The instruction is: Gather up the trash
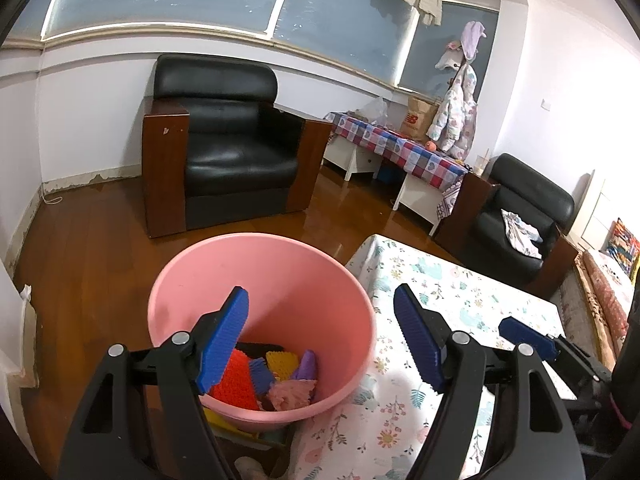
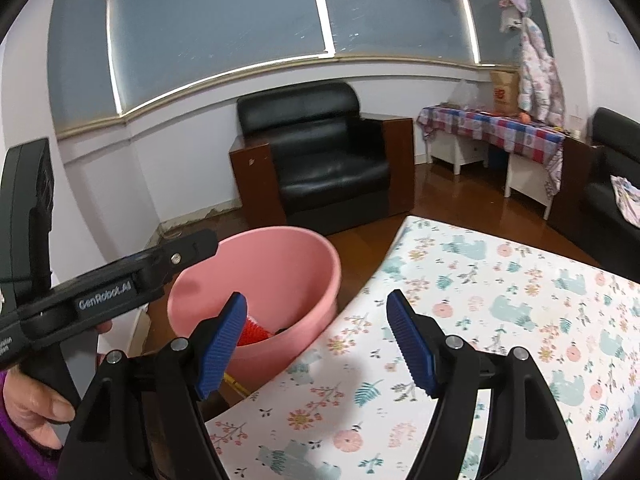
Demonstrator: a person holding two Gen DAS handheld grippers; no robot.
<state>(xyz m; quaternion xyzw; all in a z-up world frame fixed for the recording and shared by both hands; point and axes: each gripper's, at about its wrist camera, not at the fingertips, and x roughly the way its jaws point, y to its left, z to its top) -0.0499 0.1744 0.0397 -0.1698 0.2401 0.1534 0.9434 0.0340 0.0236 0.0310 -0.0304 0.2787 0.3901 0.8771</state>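
Trash lies in the pink bucket, directly below the left gripper, whose jaws are spread and empty; the right gripper, likewise spread, hovers over the floral tablecloth. A careless swing could tip the bucket.

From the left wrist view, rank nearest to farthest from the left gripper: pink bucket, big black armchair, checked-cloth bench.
1. Pink bucket: right below the open left gripper, beside the table.
2. Big black armchair: across the floor, centre-left.
3. Checked-cloth bench: by the far wall, right.
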